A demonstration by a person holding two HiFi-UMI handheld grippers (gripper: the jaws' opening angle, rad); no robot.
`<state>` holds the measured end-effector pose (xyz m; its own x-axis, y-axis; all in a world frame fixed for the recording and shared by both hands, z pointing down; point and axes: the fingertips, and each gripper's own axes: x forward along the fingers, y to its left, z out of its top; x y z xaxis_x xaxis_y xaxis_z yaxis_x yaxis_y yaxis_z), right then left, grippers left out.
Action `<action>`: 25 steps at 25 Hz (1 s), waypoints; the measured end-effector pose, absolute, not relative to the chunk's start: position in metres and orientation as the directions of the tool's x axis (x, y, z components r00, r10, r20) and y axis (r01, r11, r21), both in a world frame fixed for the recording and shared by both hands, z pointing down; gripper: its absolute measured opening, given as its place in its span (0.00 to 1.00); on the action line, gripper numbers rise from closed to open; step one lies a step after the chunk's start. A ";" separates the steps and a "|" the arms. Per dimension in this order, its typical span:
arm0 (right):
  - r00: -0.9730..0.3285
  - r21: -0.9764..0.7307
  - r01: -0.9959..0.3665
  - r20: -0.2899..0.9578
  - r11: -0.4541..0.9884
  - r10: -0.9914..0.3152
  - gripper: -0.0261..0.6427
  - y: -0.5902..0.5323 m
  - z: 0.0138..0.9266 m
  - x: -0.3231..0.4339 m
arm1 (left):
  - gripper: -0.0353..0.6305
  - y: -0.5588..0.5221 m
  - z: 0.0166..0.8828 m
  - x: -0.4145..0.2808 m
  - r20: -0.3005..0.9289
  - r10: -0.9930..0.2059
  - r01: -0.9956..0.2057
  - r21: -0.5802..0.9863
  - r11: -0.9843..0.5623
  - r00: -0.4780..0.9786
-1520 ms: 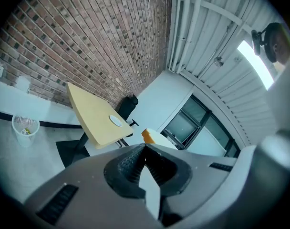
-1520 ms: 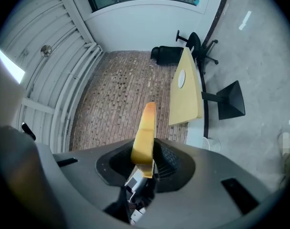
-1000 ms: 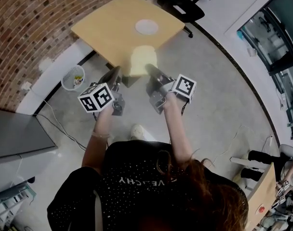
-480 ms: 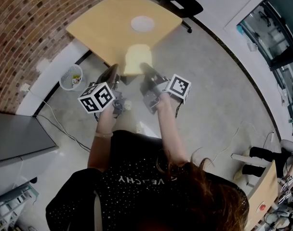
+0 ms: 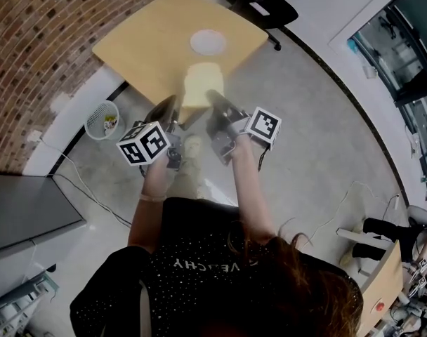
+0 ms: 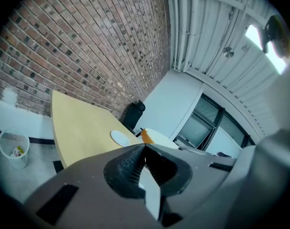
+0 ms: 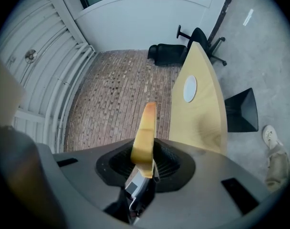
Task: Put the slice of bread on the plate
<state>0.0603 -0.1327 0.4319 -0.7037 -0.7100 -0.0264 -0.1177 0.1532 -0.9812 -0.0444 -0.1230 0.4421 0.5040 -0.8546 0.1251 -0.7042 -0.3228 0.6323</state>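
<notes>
A pale slice of bread [image 5: 203, 84] with a tan crust is held upright over the near edge of the light wood table [image 5: 143, 44]. My right gripper [image 5: 215, 98] is shut on the bread's lower edge. In the right gripper view the bread [image 7: 145, 137] stands edge-on between the pads. The white plate [image 5: 208, 42] lies on the table beyond it and also appears as the plate [image 7: 190, 88] and the plate [image 6: 120, 138]. My left gripper [image 5: 173, 105] hovers just left of the bread, shut and holding nothing [image 6: 144, 149].
A brick wall runs behind the table. A white wastebasket [image 5: 103, 119] stands on the floor at the left, and a black office chair [image 5: 264, 4] beyond the table. A grey cabinet top [image 5: 24, 202] is at the far left. The person's shoe [image 5: 193, 146] shows below the grippers.
Both grippers have moved forward toward the table, carrying the bread with them. The bread now overlaps the table's near edge. The grip has not changed.
</notes>
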 end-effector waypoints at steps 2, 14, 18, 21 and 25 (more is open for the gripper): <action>-0.705 -0.983 -0.118 -0.019 0.144 -0.709 0.19 -0.148 0.435 0.060 | 0.07 -0.138 0.444 -0.043 0.128 -0.853 -0.698 0.642 -0.318 0.506; -0.699 -0.989 -0.125 0.032 0.078 -0.715 0.19 -0.251 0.452 0.069 | 0.07 -0.249 0.451 -0.038 0.169 -0.844 -0.701 0.650 -0.293 0.509; -0.687 -0.989 -0.139 0.060 0.050 -0.724 0.19 -0.289 0.458 0.070 | 0.07 -0.289 0.455 -0.036 0.186 -0.830 -0.694 0.659 -0.292 0.526; -0.682 -0.988 -0.150 0.077 0.036 -0.727 0.19 -0.319 0.460 0.071 | 0.07 -0.318 0.458 -0.033 0.195 -0.822 -0.688 0.665 -0.290 0.535; -0.673 -0.985 -0.169 0.091 0.033 -0.734 0.19 -0.360 0.462 0.071 | 0.07 -0.360 0.462 -0.033 0.200 -0.812 -0.679 0.673 -0.292 0.548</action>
